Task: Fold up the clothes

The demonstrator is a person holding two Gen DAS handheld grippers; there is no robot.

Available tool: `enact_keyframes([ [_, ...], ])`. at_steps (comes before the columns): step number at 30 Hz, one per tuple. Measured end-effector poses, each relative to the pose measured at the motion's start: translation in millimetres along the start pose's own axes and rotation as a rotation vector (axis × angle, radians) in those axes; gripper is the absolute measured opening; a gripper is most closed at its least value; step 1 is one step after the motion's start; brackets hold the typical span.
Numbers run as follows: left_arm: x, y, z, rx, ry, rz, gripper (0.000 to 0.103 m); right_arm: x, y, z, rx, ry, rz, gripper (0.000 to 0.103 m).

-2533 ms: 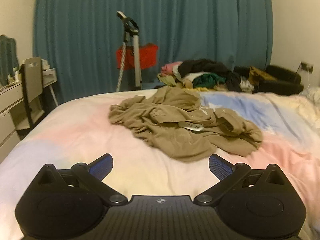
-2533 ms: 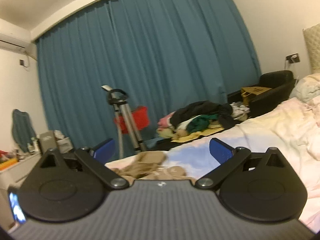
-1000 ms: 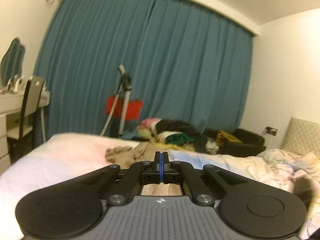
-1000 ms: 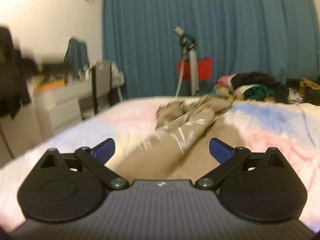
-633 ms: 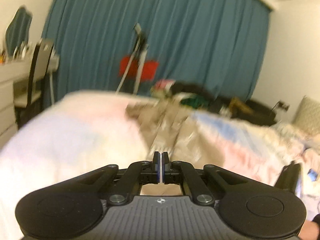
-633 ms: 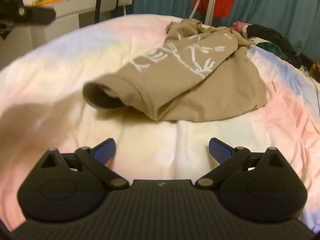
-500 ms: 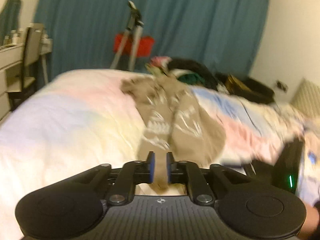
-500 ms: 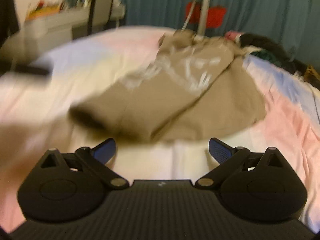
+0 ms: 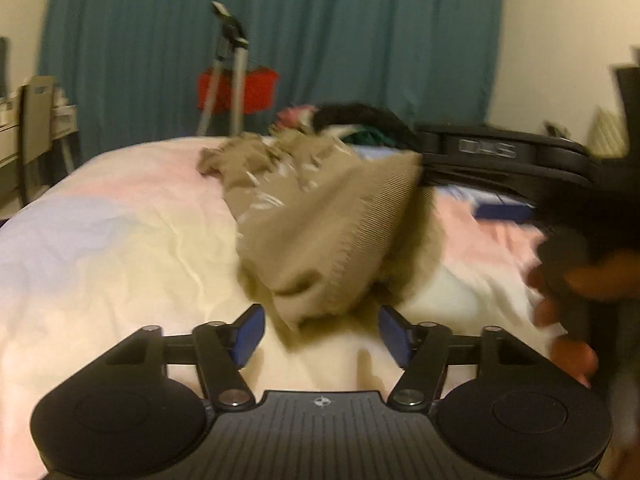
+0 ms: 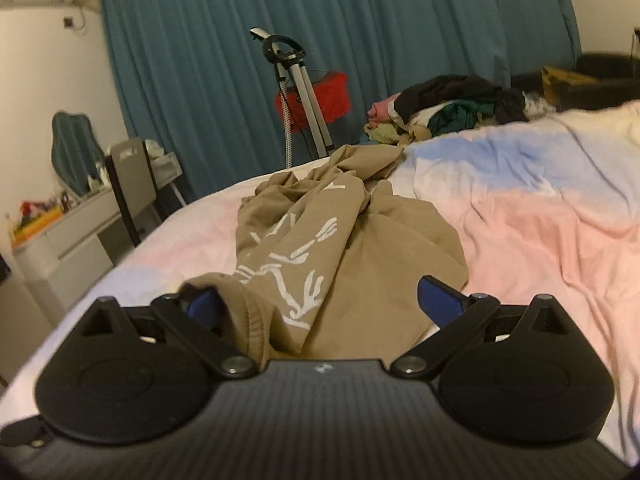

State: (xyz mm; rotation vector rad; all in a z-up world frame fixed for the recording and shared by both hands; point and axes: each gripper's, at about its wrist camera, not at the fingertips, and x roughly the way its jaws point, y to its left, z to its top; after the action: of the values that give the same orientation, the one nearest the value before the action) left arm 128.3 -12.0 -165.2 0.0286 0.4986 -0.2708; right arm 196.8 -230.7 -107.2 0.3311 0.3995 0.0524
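Both tongs gape; only the left view, blurred, shows the right tongs (image 9: 504, 212) apparently under the tan shirt (image 9: 320, 240).

This is a bedroom in a home. A wide bed (image 10: 540, 216) fills the foreground, covered by a soft sheet in pastel pink, blue and cream. A tan garment (image 10: 340, 248) with white print lies rumpled on it. Behind the bed, floor-length teal curtains (image 10: 360, 40) cover the whole back wall. A heap of mixed clothes (image 10: 448, 108) sits past the far edge of the bed, beside an upright garment steamer (image 10: 296, 92) with a red part behind it. On the left stands a pale dresser (image 10: 68, 236) cluttered with small items, with a chair (image 10: 130, 184) drawn up to it. A dark armchair (image 10: 600, 76) occupies the right corner.
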Motion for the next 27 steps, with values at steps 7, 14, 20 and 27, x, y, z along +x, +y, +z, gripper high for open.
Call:
enact_keyframes([
  [7, 15, 17, 10, -0.141, -0.137, 0.190, 0.070, 15, -12, -6, 0.007, 0.060, -0.042, 0.102],
  [14, 8, 19, 17, -0.142, -0.205, 0.226, 0.069, 44, 4, -35, -0.169, 0.253, -0.117, 0.102],
  [20, -3, 2, 23, -0.107, -0.303, 0.177, 0.069, -14, 9, 3, -0.197, -0.139, -0.271, 0.101],
  [27, -76, -11, 48, -0.243, -0.533, 0.206, 0.059, -126, 41, 30, -0.320, -0.705, -0.337, 0.101],
])
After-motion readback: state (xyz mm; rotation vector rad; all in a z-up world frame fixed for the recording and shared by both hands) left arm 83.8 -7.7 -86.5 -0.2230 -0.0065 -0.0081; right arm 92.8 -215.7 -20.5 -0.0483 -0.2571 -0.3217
